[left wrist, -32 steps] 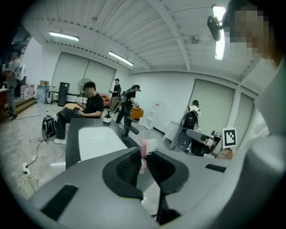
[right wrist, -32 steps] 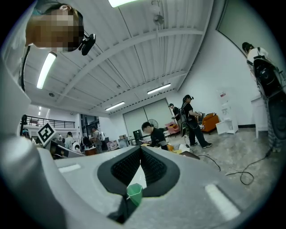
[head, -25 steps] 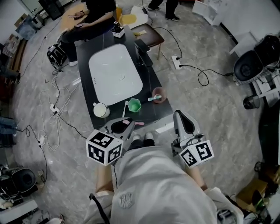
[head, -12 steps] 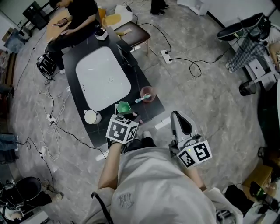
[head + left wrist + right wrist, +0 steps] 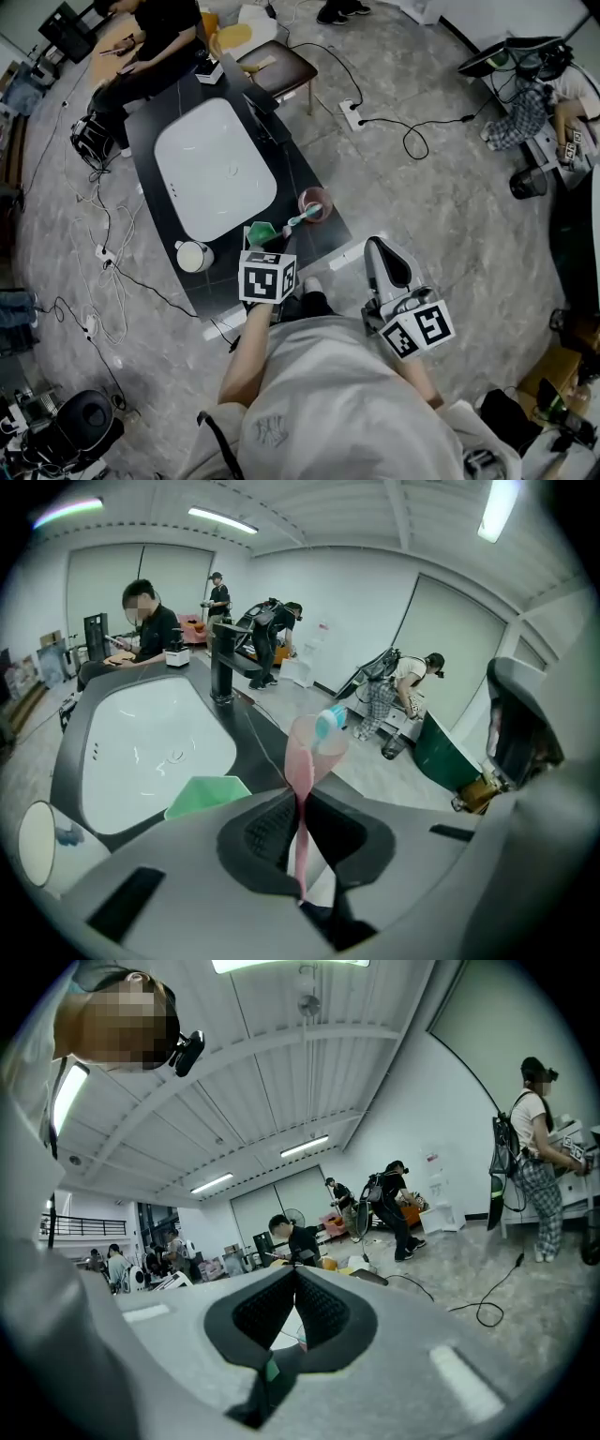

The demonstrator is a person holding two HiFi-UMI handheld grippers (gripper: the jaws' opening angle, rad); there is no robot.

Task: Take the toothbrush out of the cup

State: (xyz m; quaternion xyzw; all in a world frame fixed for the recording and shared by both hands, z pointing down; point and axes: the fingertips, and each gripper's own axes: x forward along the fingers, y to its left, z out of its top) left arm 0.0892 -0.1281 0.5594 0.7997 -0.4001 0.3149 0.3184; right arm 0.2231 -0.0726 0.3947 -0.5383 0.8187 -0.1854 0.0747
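Observation:
A translucent pink cup (image 5: 315, 203) stands near the front right corner of the dark table (image 5: 300, 169), with a teal toothbrush (image 5: 306, 216) leaning out of it. My left gripper (image 5: 281, 242) hangs over the table's front edge, just short of that cup. It is shut on a pink toothbrush (image 5: 300, 832), whose handle runs up between the jaws, and the jaws have just closed a little further on it. Straight ahead in the left gripper view are the pink cup (image 5: 317, 752) and the teal brush head (image 5: 329, 724). My right gripper (image 5: 392, 270) is off the table to the right, shut and empty (image 5: 295, 1277).
A green cup (image 5: 262, 232) stands just left of the left gripper's tips, and a white mug (image 5: 192, 255) sits at the front left corner. Behind them the white basin (image 5: 214, 169) fills the tabletop, with a black faucet (image 5: 221, 663) beside it. Cables cross the floor, and people are seated and standing farther off.
My left gripper has come forward and down from my lap to the table's front edge, pink toothbrush still in it. The right gripper has barely shifted.

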